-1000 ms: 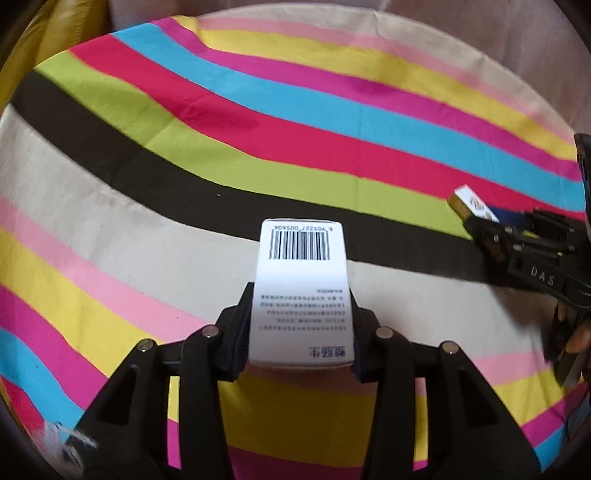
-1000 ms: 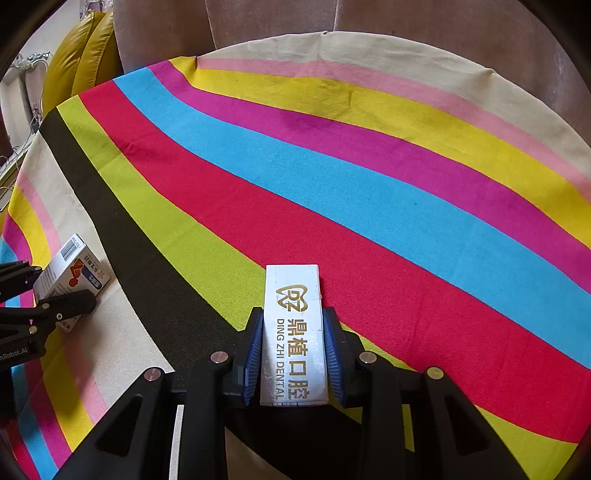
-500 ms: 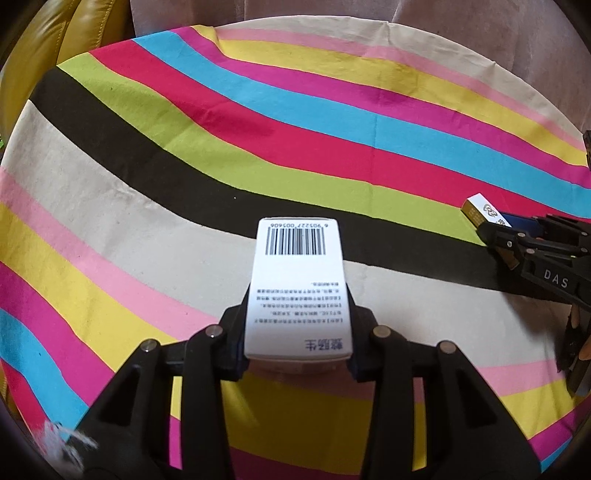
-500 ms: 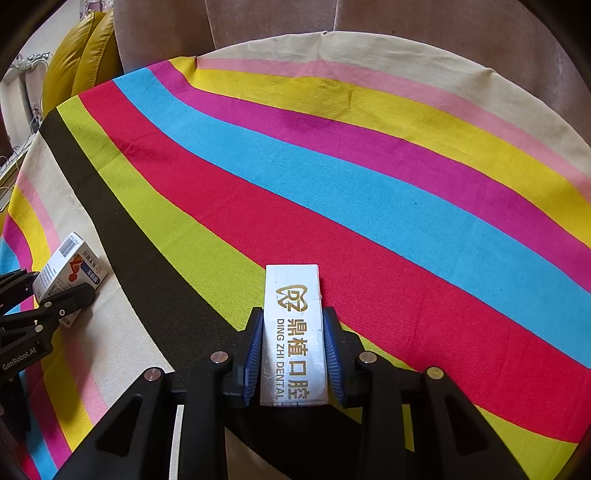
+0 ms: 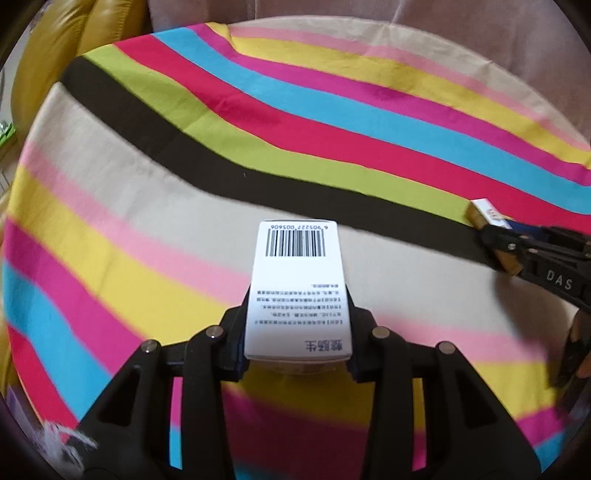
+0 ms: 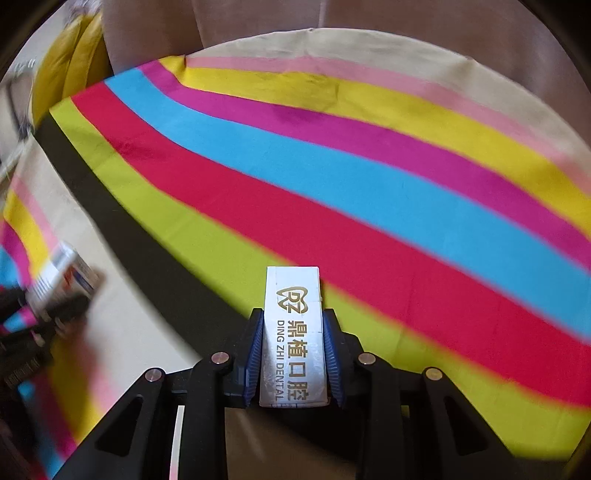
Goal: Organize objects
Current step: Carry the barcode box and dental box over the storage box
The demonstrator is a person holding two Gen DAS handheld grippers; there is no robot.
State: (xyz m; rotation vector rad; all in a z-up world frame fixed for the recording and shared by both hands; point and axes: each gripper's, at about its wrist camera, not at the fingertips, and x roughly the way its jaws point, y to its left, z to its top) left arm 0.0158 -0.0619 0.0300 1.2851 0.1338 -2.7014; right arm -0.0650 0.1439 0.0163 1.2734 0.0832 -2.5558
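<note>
Two black two-finger grippers, each clamped on one small carton, above a bench covered by a striped cloth (image 5: 280, 122) with bands of cream, pink, yellow, magenta, blue, red, lime green and black.

Left gripper (image 5: 297, 332): its jaws are drawn in against the two long sides of a white rectangular cardboard box (image 5: 298, 291). The box's upper face carries a black barcode over the digits 6 905227 005606, then several lines of small print too fine to read, and a few larger blue characters near the gripper, all upside down in this view. The box projects forward over the cream band of the cloth, just short of the black band.

Right gripper (image 6: 293, 354): its blue ribbed pads (image 6: 255, 350) press the sides of a narrow silver-white carton (image 6: 293, 332) printed in gold with a tooth-shaped logo, Chinese characters and "DING ZHI DENTAL". This carton projects over the lime-green band beside the black band.

In the left wrist view the right gripper (image 5: 495, 236) appears at the cloth's right edge, bearing the letters "DAS", with the gold end of its carton (image 5: 487, 216) over the black band. In the right wrist view the left gripper (image 6: 55, 306) and its box (image 6: 61, 277) appear blurred at the left edge.

A yellow leather cushion (image 5: 66, 48) lies beyond the cloth's far left corner; a pinkish upholstered surface (image 6: 332, 18) borders its far edge.

Count: two grippers, two boxes, one cloth.
</note>
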